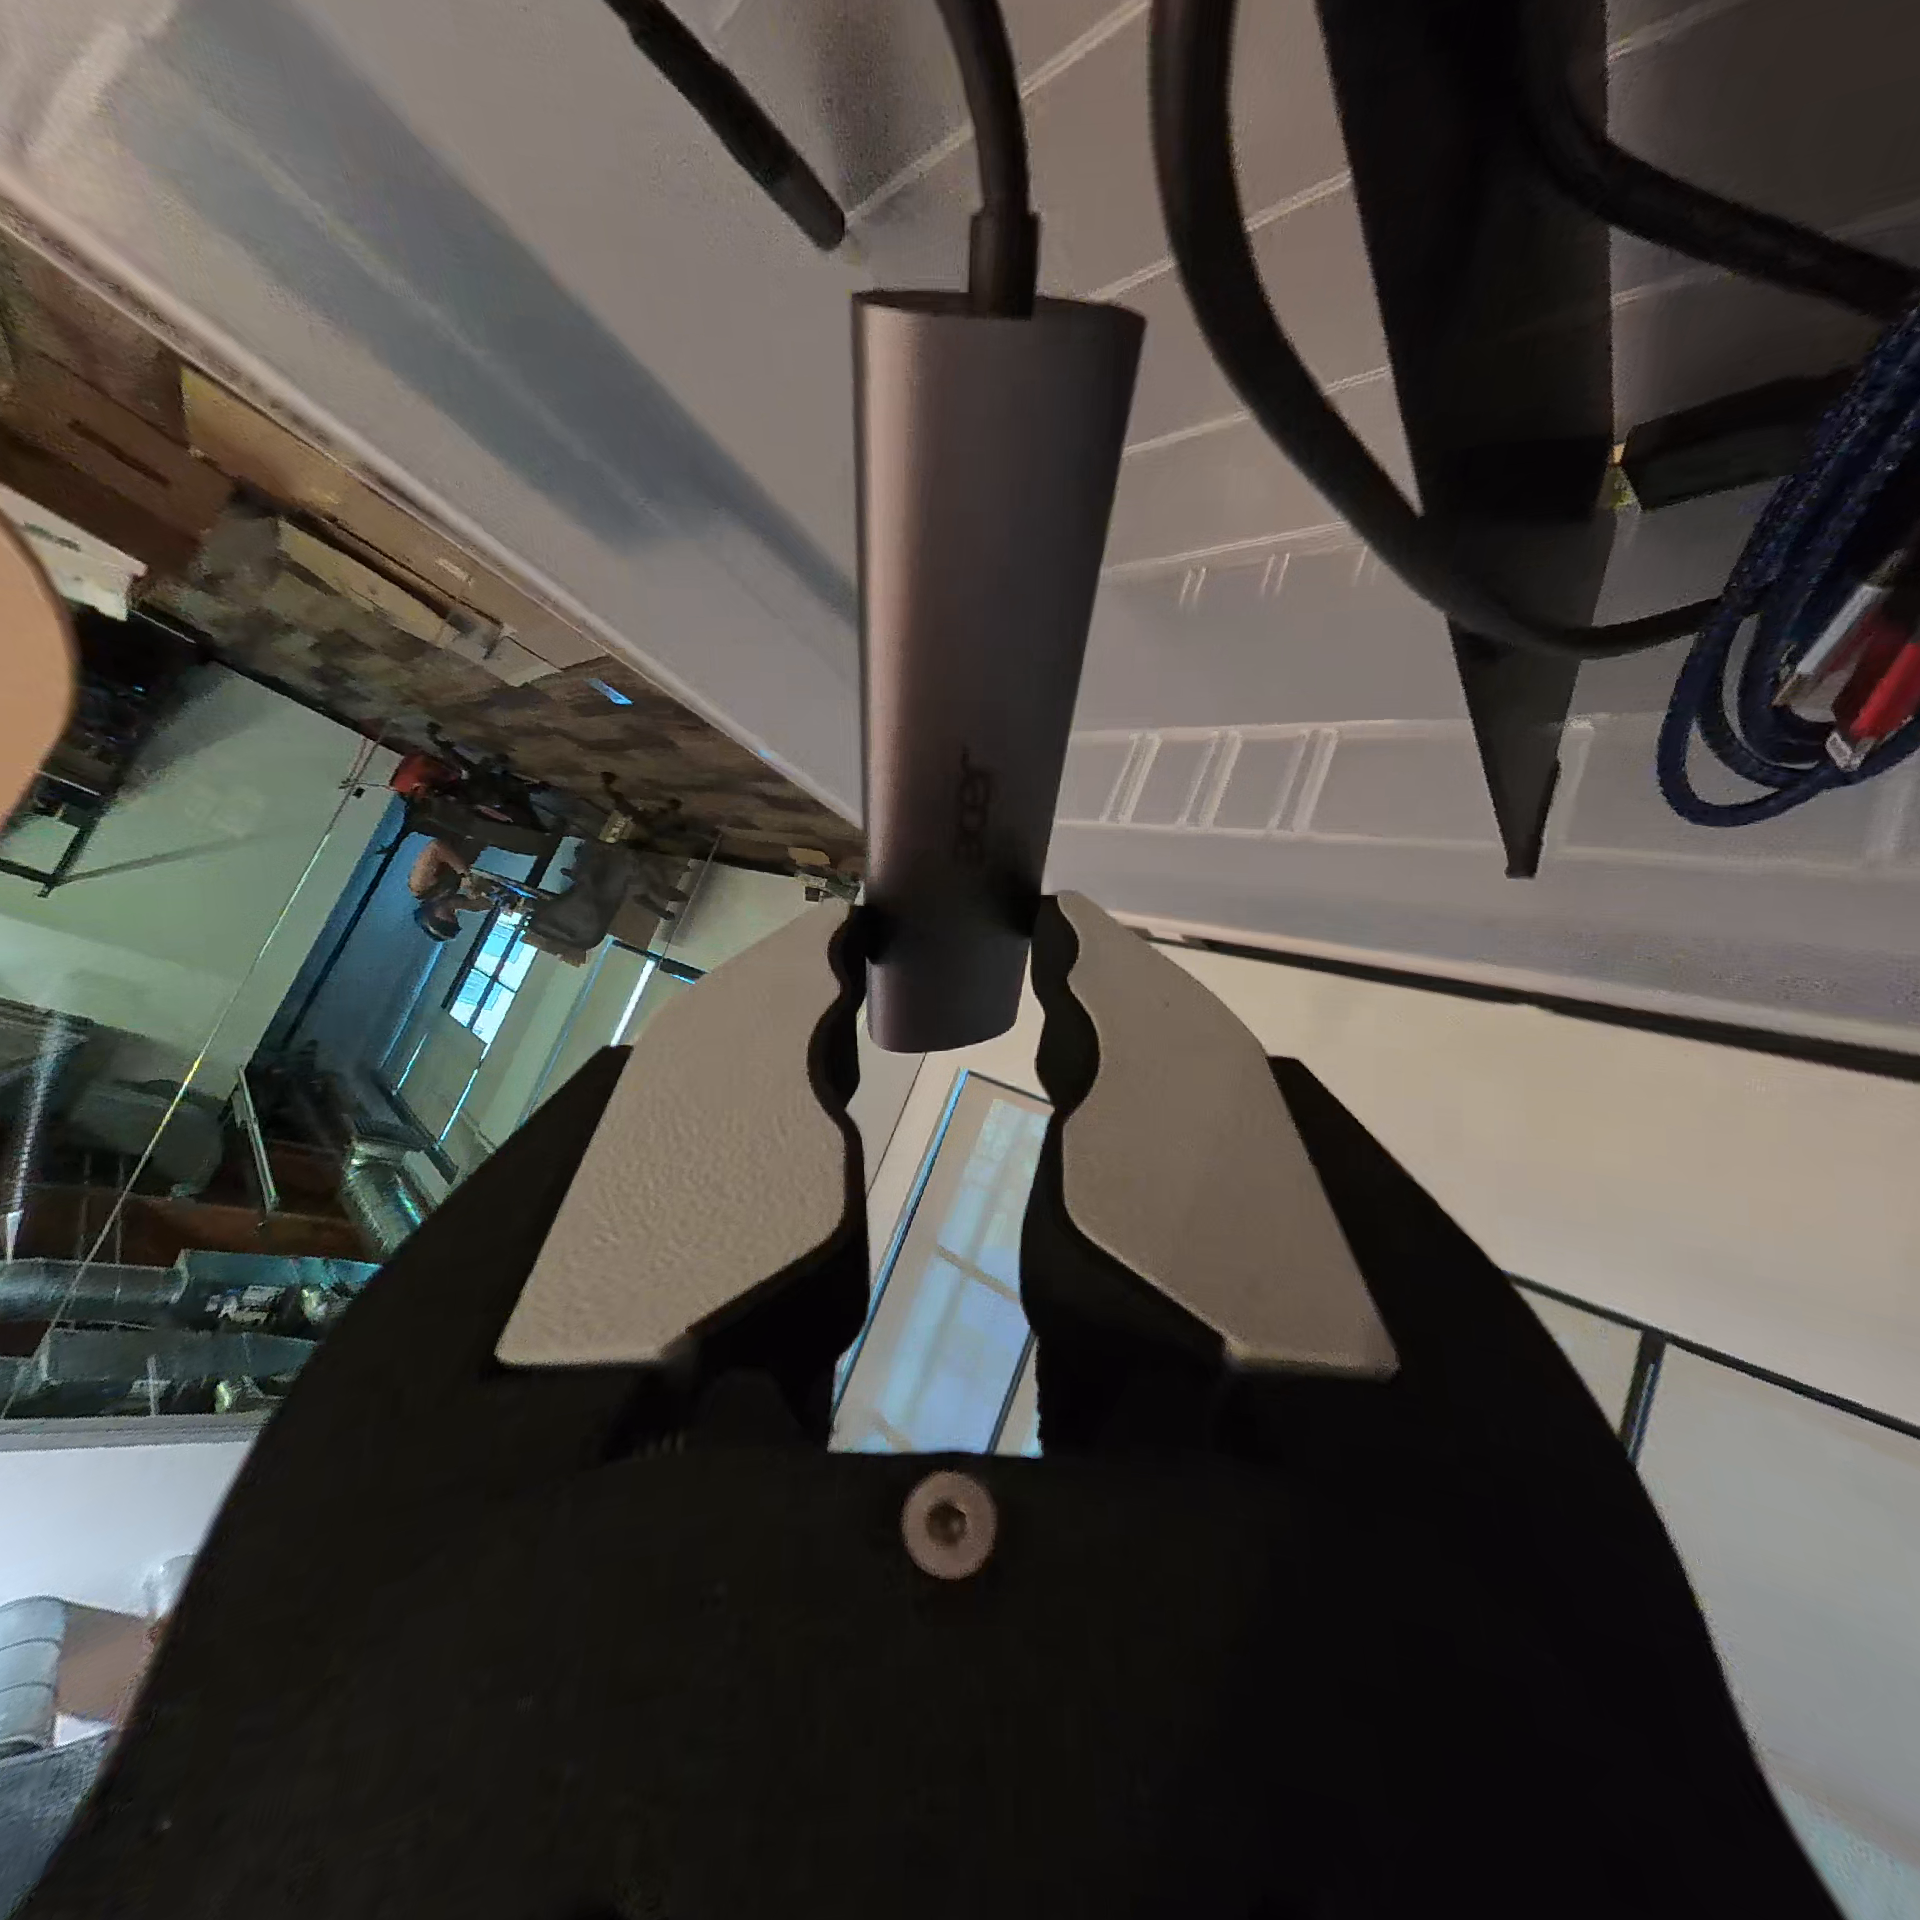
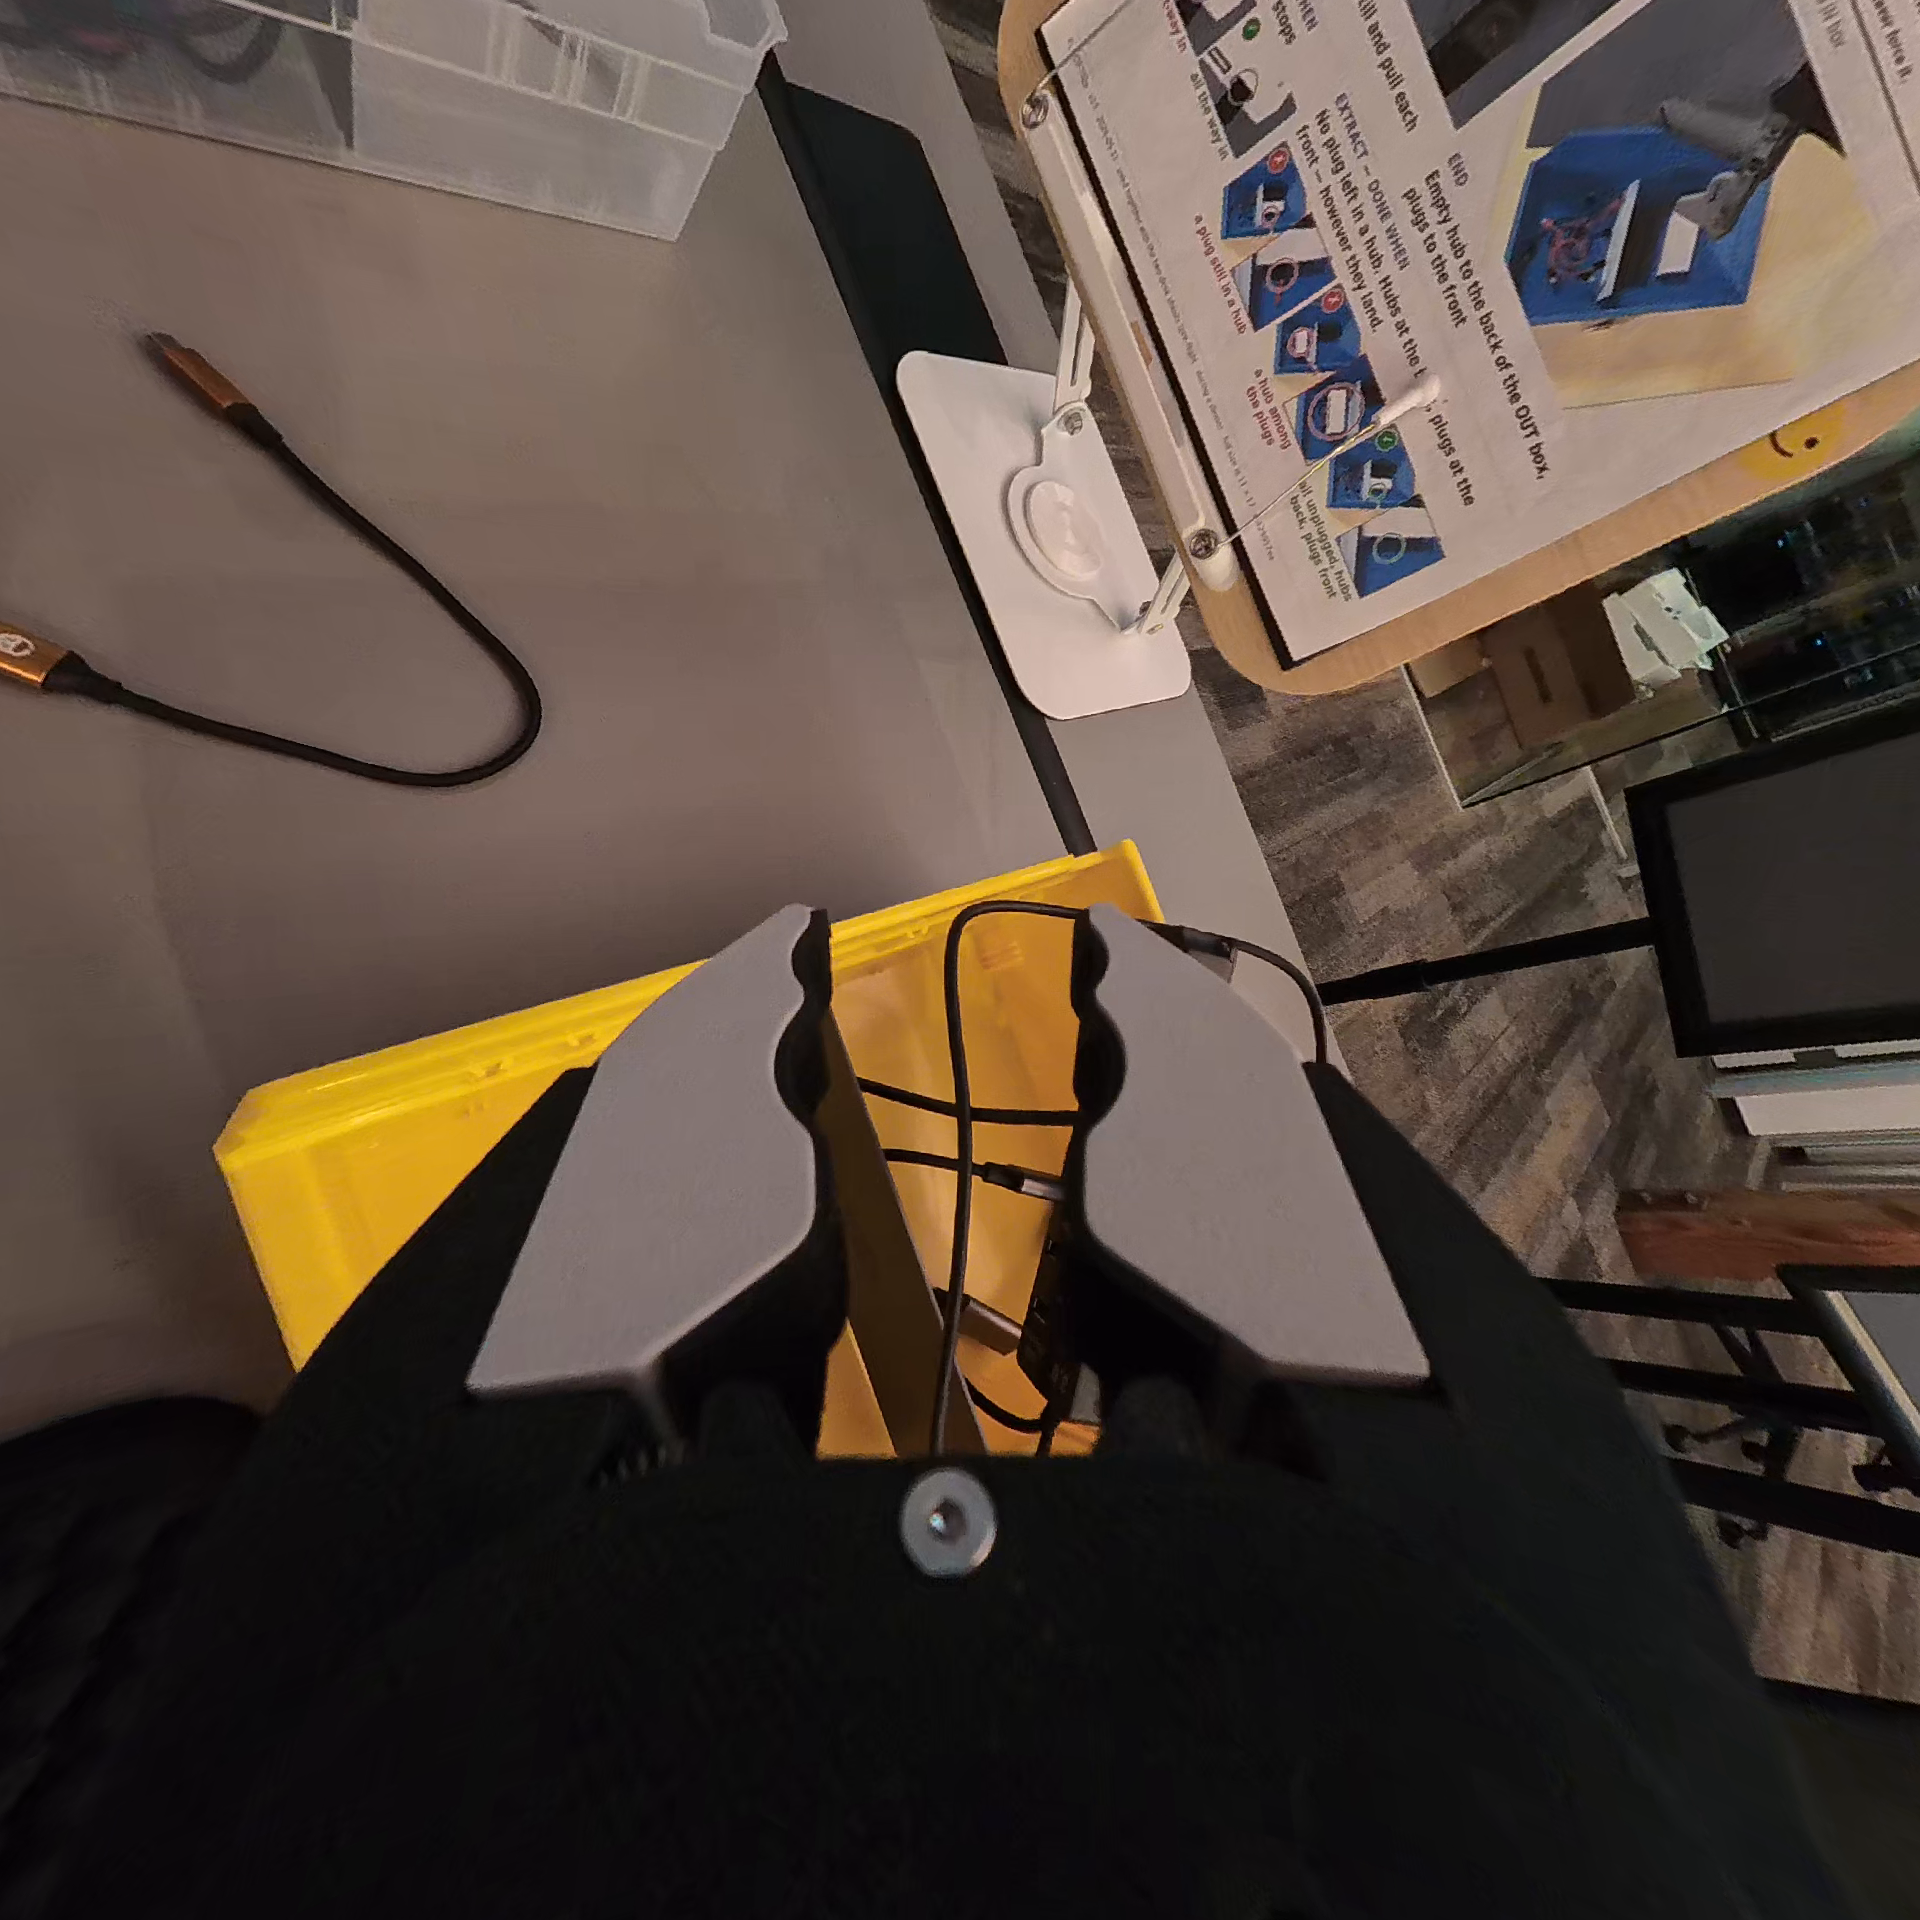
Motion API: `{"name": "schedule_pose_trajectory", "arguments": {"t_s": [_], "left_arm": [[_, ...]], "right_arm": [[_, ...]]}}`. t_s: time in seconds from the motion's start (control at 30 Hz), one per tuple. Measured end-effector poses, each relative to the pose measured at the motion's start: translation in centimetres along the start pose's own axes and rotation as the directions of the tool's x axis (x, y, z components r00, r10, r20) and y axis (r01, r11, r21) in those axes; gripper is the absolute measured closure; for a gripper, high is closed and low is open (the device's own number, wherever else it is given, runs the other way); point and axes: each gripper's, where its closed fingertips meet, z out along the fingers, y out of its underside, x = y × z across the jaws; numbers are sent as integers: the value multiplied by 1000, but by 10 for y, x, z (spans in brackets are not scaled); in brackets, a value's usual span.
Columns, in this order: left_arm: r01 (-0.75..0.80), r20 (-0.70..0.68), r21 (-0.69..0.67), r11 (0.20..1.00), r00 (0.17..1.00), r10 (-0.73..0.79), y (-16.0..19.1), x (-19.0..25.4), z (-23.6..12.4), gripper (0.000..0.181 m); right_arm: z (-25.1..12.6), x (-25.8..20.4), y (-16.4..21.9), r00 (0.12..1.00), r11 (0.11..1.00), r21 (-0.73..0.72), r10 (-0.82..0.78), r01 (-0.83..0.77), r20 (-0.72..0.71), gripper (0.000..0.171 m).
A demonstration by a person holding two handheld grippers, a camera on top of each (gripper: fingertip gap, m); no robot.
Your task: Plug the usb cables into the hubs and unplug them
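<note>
On the grey table [image 2: 644, 582], a short black cable [image 2: 416, 623] with copper plugs lies left of the yellow bin [image 2: 436, 1132], which holds tangled black cables and a dark hub. The right tool [image 2: 951, 956] hangs over the bin, parted and empty. The left tool [image 1: 945, 925] grips the silver hub [image 1: 977, 644].

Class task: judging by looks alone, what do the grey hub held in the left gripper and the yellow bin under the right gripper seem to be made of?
Grey hub: likely brushed aluminium, given its matte, even metallic sheen. Yellow bin: probably moulded plastic, glossy and uniformly coloured, with moulded ridges.
</note>
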Motion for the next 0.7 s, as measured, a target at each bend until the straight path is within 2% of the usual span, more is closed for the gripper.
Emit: {"name": "schedule_pose_trajectory", "arguments": {"t_s": [0.13, 0.33, 0.53, 0.7], "left_arm": [[23, 21, -10, 1000, 1000, -23, 4, -5, -1, 150], [82, 128, -34, 996, 989, -77, 24, -32, -31, 150], [201, 300, -3, 980, 935, -191, 42, -68, -94, 150], [292, 442, 81, 953, 846, -297, 36, -90, -152, 150]], "right_arm": [[5, 2, 4, 1000, 1000, -4, 11, -11, 14, 126], [9, 2, 7, 1000, 1000, -15, 9, -9, 21, 126], [10, -4, -2, 999, 1000, 18, -9, 8, 40, 126], [14, -10, -19, 998, 996, 85, -23, 18, 61, 126]]}}
